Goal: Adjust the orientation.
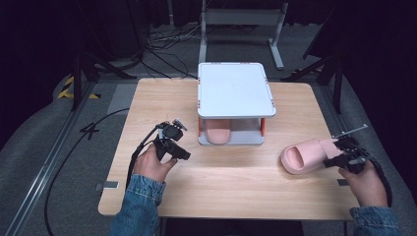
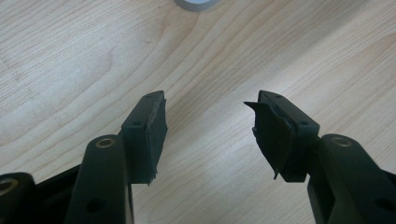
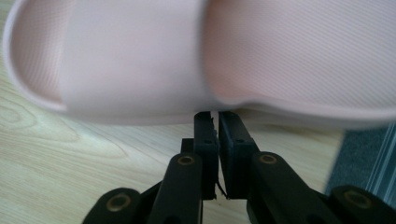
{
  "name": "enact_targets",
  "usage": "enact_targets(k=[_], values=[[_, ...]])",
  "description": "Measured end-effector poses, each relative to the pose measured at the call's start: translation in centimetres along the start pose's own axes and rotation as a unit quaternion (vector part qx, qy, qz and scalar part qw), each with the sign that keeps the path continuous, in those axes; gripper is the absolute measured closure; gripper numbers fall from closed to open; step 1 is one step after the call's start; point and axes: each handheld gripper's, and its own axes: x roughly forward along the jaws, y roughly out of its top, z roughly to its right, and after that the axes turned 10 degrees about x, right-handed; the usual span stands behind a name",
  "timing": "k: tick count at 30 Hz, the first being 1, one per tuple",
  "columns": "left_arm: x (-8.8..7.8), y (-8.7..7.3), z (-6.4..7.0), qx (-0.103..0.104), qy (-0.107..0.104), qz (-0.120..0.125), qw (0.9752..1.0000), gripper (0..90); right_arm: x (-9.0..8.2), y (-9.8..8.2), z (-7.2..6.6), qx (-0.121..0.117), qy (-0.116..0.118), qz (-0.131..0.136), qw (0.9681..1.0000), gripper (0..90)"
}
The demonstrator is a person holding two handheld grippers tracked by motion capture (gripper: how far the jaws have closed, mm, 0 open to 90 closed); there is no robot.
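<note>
A pink slipper (image 1: 305,157) is at the table's right side, toe opening to the left. My right gripper (image 1: 337,152) is at its right end. In the right gripper view the slipper (image 3: 140,60) looms just ahead, and the right gripper (image 3: 215,114) has its jaws nearly together, pinching the slipper's lower rim. A second pink slipper (image 1: 217,133) lies on the lower level of a white two-tier rack (image 1: 235,88). My left gripper (image 1: 183,154) hovers left of the rack. Its jaws (image 2: 210,112) stand open over bare wood with nothing between them.
The wooden table (image 1: 236,182) has free room along its front and at its left. A grey rounded edge (image 2: 196,3) shows at the top of the left gripper view. Stands and cables lie on the floor beyond the table's far edge.
</note>
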Motion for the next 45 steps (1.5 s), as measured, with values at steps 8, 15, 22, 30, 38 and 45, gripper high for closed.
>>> enact_targets(k=[8,15,22,30,38,45], values=[[-0.1,-0.6,0.0,-0.01,0.002,0.001,1.0,44.1,1.1,0.9,-1.5,-0.03,-0.001,0.005,0.9995,81.8],[-0.2,-0.9,-0.2,-0.007,0.01,-0.001,0.9999,44.1,-1.6,0.4,-1.5,-0.06,-0.03,0.017,0.9976,52.7],[-0.1,-1.4,-0.2,-0.013,0.006,-0.003,0.9999,45.0,-0.9,1.0,-1.9,-0.128,-0.052,0.028,0.99,46.9],[-0.3,-2.2,-0.4,-0.029,0.004,-0.005,0.9996,45.0,0.8,1.7,-2.6,-0.172,-0.047,0.024,0.9837,45.9],[-0.2,-2.2,-0.4,-0.027,0.002,-0.006,0.9996,45.2,0.2,1.6,-3.2,-0.172,-0.022,0.037,0.9841,75.5],[0.1,-1.7,-0.4,-0.023,-0.002,-0.008,0.9997,45.3,-0.6,1.2,-4.1,-0.171,0.007,0.036,0.9846,89.9]])
